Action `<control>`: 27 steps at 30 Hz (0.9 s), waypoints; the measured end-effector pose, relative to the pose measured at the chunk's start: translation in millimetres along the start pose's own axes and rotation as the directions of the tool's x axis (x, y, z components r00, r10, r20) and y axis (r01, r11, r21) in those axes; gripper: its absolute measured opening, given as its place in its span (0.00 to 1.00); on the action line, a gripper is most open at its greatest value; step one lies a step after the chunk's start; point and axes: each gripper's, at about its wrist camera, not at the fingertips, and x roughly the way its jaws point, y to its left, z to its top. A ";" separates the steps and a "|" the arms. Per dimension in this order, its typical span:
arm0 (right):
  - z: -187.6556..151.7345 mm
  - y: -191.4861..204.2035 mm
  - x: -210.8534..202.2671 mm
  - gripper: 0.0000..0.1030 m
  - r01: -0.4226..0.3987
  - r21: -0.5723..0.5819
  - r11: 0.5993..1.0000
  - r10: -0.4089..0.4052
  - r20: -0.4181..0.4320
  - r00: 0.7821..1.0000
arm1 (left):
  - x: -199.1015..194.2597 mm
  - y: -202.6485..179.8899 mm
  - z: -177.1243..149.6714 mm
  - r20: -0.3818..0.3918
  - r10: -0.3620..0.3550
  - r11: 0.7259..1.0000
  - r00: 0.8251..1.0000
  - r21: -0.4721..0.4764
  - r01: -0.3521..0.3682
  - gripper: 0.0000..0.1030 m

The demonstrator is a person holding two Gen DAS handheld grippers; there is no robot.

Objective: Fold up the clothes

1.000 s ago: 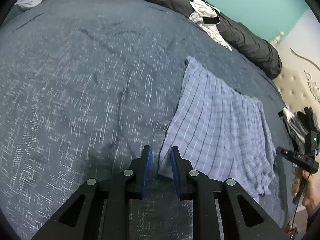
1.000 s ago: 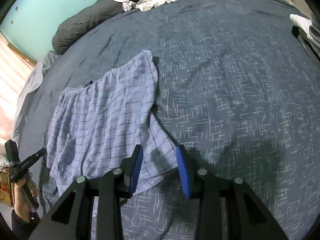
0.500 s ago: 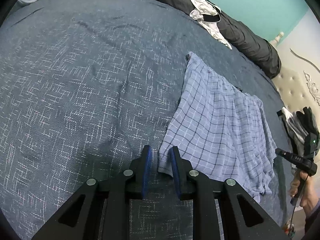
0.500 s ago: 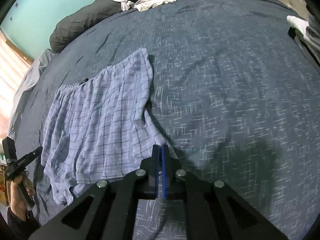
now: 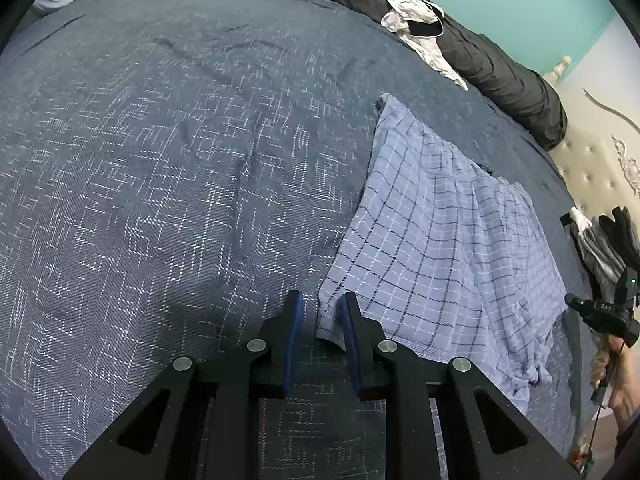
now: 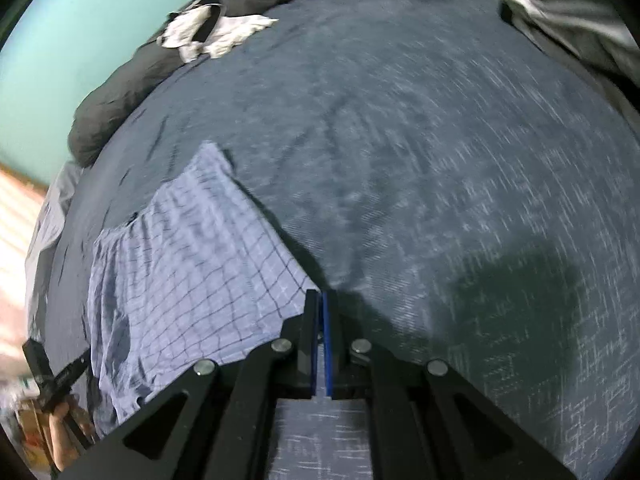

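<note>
Light-blue plaid shorts point(image 5: 432, 240) lie spread on the dark blue bedspread point(image 5: 160, 180). My left gripper point(image 5: 320, 300) rests low at their near left corner. Its jaws stand a little apart, with the corner's hem lying loose between the tips. In the right wrist view the same shorts point(image 6: 188, 272) stretch away to the left. My right gripper point(image 6: 322, 294) is shut on their near right corner, and the edge runs taut up from the tips. That view is blurred. Each view shows the other hand-held gripper at its edge, gripped by a hand point(image 5: 624, 384).
A rolled black duvet point(image 5: 500, 68) lines the far side of the bed, with a white and black garment point(image 5: 416, 28) on it. A pile of grey and dark clothes point(image 6: 568, 20) lies at the bed's right end. A teal wall and a tufted headboard point(image 5: 600, 168) stand behind.
The right gripper's jaws closed on the shorts' corner, then moved right, drawing that edge straight. The left gripper stayed where it was.
</note>
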 end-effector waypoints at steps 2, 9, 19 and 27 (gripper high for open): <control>0.8 -3.3 0.0 0.02 -0.003 0.017 1.000 0.003 0.010 1.000 | 0.3 -0.5 0.3 -0.001 0.001 1.000 1.000 0.001 -0.001 0.21; 10.2 -15.0 -0.2 0.02 0.009 0.042 0.999 -0.010 0.028 1.000 | 1.4 1.7 2.4 -0.007 -0.011 1.000 1.000 -0.007 0.011 0.20; 14.9 -17.0 2.8 0.02 0.021 0.047 0.999 -0.023 0.033 0.999 | -3.9 10.1 5.2 -0.002 -0.041 0.999 0.999 -0.028 0.041 0.21; 13.4 -21.3 1.1 0.02 0.007 0.034 0.999 -0.008 0.009 1.000 | -12.3 17.0 2.4 -0.003 -0.092 0.994 0.996 -0.056 0.091 0.20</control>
